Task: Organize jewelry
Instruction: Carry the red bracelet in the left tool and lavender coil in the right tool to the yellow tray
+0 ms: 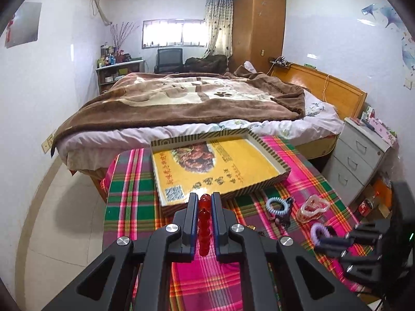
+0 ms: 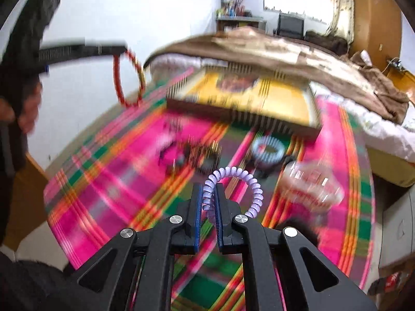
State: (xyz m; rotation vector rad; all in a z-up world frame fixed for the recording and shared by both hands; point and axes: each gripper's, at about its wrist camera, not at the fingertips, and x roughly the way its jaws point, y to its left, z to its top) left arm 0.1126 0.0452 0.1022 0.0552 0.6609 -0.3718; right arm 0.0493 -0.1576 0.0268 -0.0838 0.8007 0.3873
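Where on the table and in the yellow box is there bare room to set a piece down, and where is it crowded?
The yellow box holds nothing: its whole floor is free. The plaid cloth left of the box is bare too. Crowded: the strip right of the left gripper, around the blue coil ring and pink-and-clear bracelet.

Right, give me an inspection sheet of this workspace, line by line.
Surface: table under a pink and green plaid cloth, beside a bed.
Job's things: empty yellow tray; red bead bracelet; purple coil band; blue coil band and clear pink-edged ring lying on the cloth.
Clutter: small dark pieces on the cloth, too blurred to name.
Grippers: left tool shut on the red bead bracelet; right tool shut on the purple coil band.
Cables: a cord over the headboard.
Surroundings: bed with brown blanket, wardrobe, white drawer unit, window.
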